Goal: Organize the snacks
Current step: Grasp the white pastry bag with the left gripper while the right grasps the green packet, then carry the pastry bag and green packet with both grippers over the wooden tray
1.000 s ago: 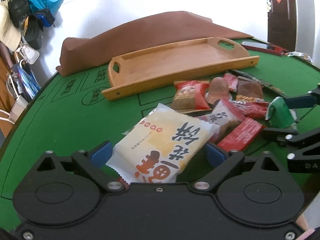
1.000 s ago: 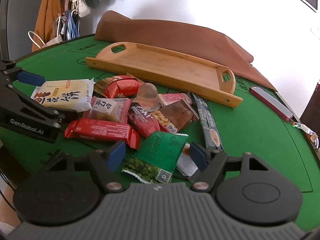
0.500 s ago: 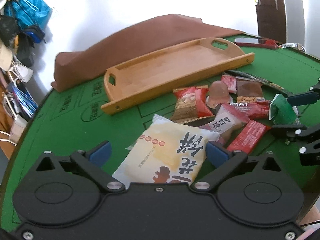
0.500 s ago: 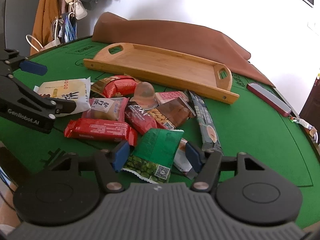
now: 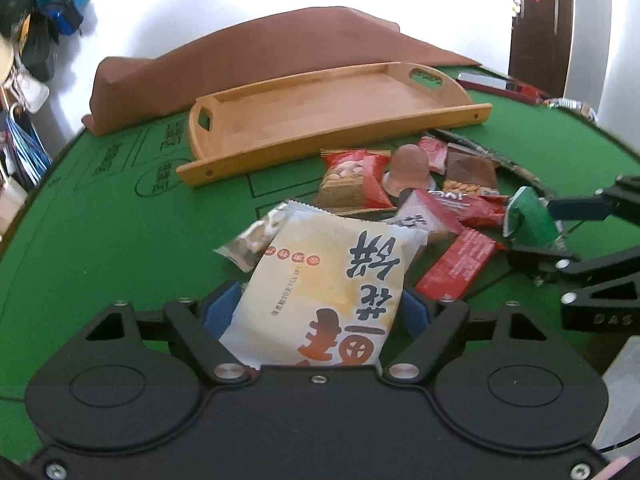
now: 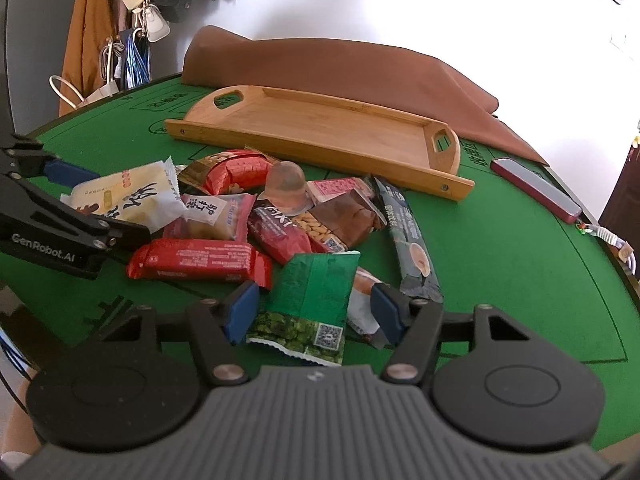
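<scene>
My left gripper [image 5: 316, 312] is shut on a cream biscuit packet [image 5: 328, 280] with dark and orange characters and holds it tilted up off the green table; it also shows in the right wrist view [image 6: 124, 200]. My right gripper [image 6: 312, 312] has its blue pads on both sides of a green snack packet [image 6: 312, 296], which looks raised at its near end; in the left wrist view the packet [image 5: 528, 220] sits between the fingers. An empty wooden tray [image 5: 332, 116] [image 6: 320, 128] lies beyond the snack pile.
Several snacks lie piled mid-table: a red bar [image 6: 196, 260], a peanut packet [image 6: 232, 168], a jelly cup [image 6: 286, 186], a dark coffee stick [image 6: 412, 240]. A brown cloth [image 6: 340, 64] lies behind the tray. A red phone [image 6: 536, 190] lies at the right edge.
My left gripper has closed on the cream packet and tipped it up, uncovering a silver wrapper beneath. My right gripper's fingers have narrowed onto the green packet.
</scene>
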